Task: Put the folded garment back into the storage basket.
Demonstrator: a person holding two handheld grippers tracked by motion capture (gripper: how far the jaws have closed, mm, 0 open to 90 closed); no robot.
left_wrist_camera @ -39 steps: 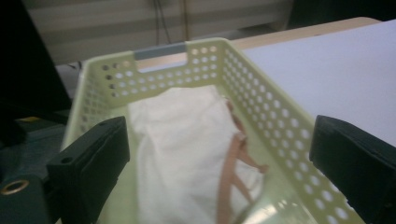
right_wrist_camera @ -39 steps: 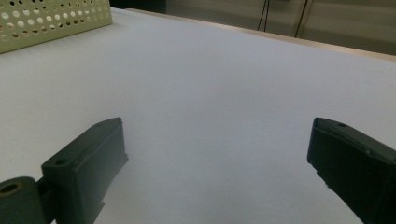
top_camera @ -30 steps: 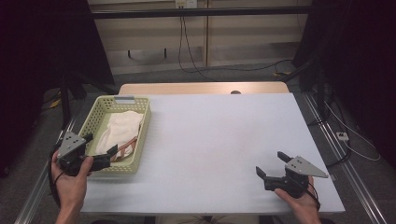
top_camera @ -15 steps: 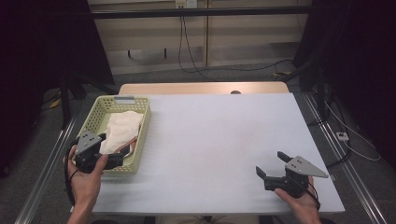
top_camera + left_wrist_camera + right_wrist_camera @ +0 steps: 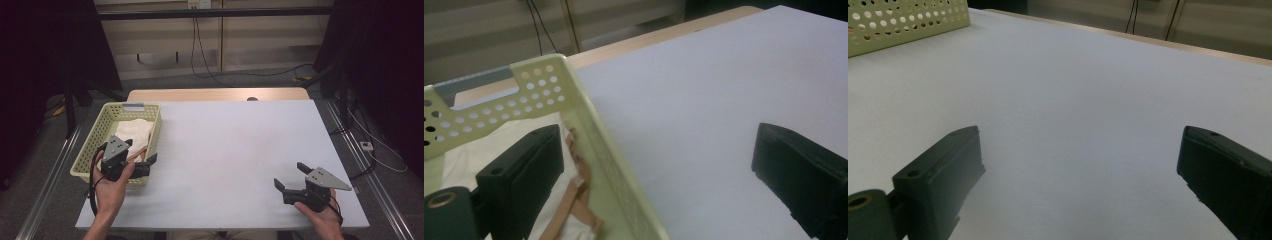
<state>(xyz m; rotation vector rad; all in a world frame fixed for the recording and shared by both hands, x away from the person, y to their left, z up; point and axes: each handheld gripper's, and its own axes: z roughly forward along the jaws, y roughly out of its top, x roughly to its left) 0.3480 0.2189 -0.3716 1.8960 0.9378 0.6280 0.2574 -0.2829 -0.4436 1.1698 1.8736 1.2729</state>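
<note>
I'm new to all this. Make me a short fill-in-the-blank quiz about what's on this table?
1. The folded white cloth lies inside a pale green ___.
2. The left gripper has its jaws wide ___, one either side of the basket's wall.
3. The right gripper is over the bare ___ table.

Missing words: basket; open; white

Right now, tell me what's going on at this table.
A person holds a pair of tongs in each hand. The left tongs are open at the near right corner of the yellow basket, one jaw inside above the white cloth with its tan strap, the other outside over the table. They grip nothing yet. The right tongs are open at the table's near right, away from the basket.
</note>
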